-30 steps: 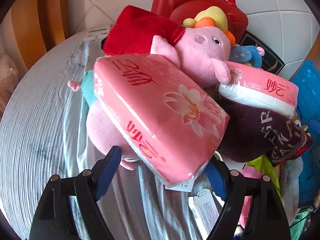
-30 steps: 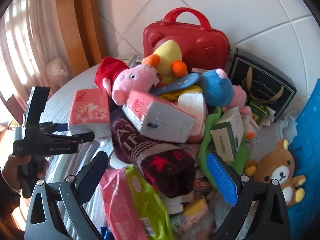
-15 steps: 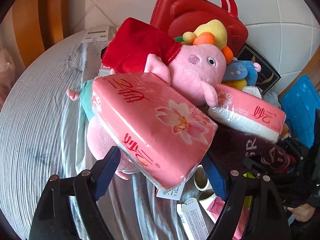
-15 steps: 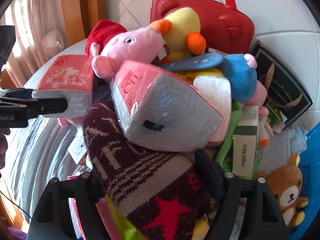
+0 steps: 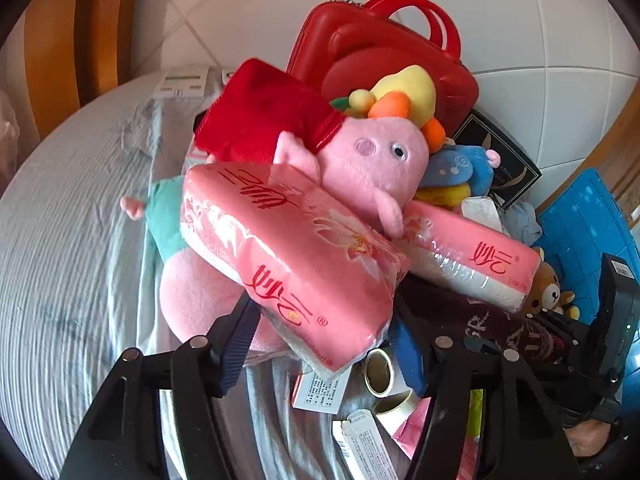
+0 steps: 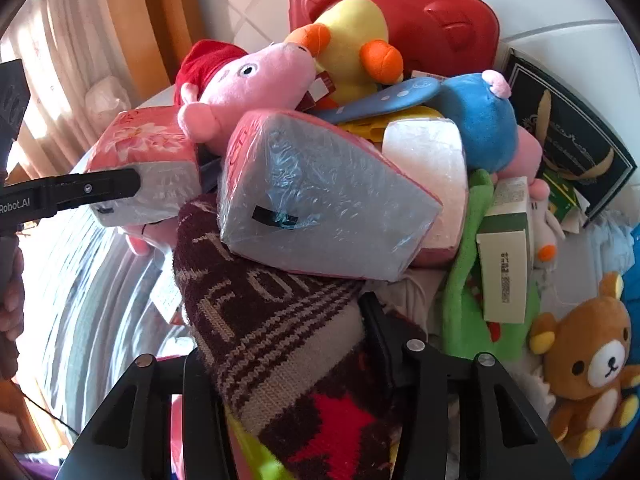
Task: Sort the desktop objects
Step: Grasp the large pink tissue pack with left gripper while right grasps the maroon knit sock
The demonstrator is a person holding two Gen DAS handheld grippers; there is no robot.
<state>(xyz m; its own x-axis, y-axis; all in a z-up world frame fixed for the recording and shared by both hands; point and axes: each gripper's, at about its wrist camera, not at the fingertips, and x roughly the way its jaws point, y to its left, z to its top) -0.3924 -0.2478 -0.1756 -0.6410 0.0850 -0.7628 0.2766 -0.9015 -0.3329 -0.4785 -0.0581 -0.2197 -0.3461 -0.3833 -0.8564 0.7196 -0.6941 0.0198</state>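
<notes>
Striped grey cloth (image 5: 68, 240) covers the round table beneath a heap of toys and packets against a white tiled wall. Nearest the lens, the left gripper (image 5: 324, 344) is closing on the pink tissue pack (image 5: 292, 248), its blue pads at the pack's two long sides near the close end; the pack's long axis runs from the jaws up and away to the left, its far end tipped toward the pink pig plush (image 5: 372, 164). The right gripper (image 6: 280, 344) is closing around the dark knitted hat (image 6: 272, 320), which fills the gap between its jaws and stretches away toward the heap; whether the pads press yet cannot be told. Just beyond the hat, and lying on it, a second tissue pack (image 6: 320, 204) points its clear end at the right-hand lens. That pack is nearer the right hand, the first already between the left jaws. Behind stand a yellow duck plush (image 6: 352, 44) and a red case (image 6: 420, 12).
</notes>
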